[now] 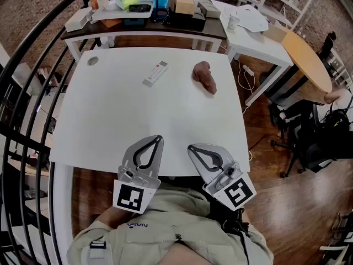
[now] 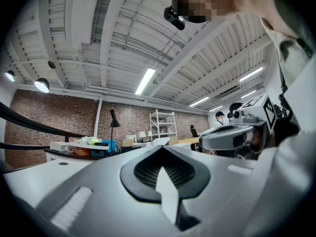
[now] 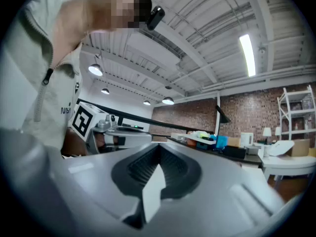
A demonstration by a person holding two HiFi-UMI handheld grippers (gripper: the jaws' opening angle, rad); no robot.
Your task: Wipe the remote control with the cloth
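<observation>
A white remote control [image 1: 156,73] lies on the far half of the white table [image 1: 110,126], angled toward the back right. To its right rests a crumpled brown cloth [image 1: 204,77]. My left gripper [image 1: 159,138] and right gripper [image 1: 190,148] hover side by side at the table's near edge, both shut and holding nothing. Each is far short of the remote and the cloth. In the left gripper view the left gripper [image 2: 160,148] has its jaws pressed together, and the right gripper [image 3: 159,146] looks the same in its own view. Neither gripper view shows the remote or the cloth.
A cluttered dark side table [image 1: 143,21] with boxes and a blue bin stands behind the white one. A white desk [image 1: 253,35] and a round wooden top [image 1: 309,62] are at the back right. A black railing [image 1: 22,87] curves along the left. A small grey disc [image 1: 92,61] sits at the table's far left corner.
</observation>
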